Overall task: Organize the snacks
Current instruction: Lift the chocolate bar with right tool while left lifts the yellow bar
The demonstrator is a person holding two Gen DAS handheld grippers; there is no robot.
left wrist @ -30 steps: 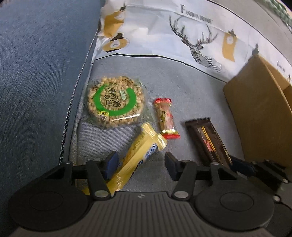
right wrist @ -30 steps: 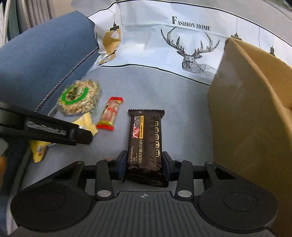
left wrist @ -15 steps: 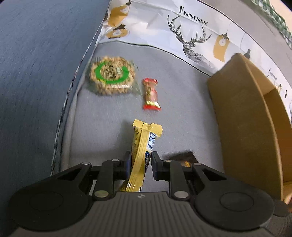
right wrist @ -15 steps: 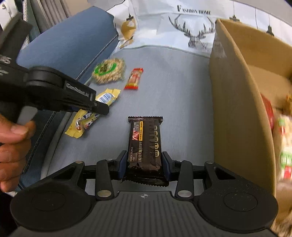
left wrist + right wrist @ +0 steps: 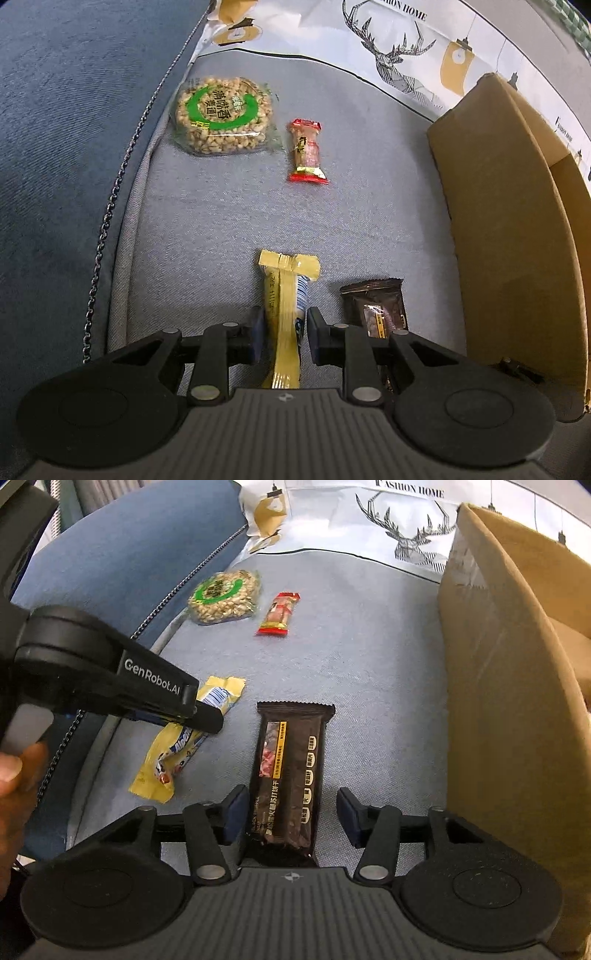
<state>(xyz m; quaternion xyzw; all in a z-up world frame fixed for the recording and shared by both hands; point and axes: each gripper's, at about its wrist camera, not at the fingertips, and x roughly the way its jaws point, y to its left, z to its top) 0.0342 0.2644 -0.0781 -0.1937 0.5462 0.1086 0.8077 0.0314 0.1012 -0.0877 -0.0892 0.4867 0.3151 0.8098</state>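
My left gripper (image 5: pixel 284 332) is shut on a yellow snack bar (image 5: pixel 286 295), seen side-on in the right wrist view (image 5: pixel 184 738). My right gripper (image 5: pixel 291 812) is open; a dark brown biscuit bar (image 5: pixel 291 771) lies on the grey cushion between its spread fingers, also visible in the left wrist view (image 5: pixel 376 314). A round peanut cake with a green ring (image 5: pixel 221 114) (image 5: pixel 221 598) and a small red-wrapped snack (image 5: pixel 306 151) (image 5: pixel 279 614) lie farther back.
An open cardboard box (image 5: pixel 509 229) (image 5: pixel 509 686) stands at the right. A blue sofa arm (image 5: pixel 74 110) rises at the left. A white deer-print cloth (image 5: pixel 388 48) covers the back. The left gripper body (image 5: pixel 110 672) and a hand cross the right wrist view.
My right gripper has opened and let go of the brown bar, which now lies on the cushion. My left gripper stays shut on the yellow bar, having closed on it a second ago.
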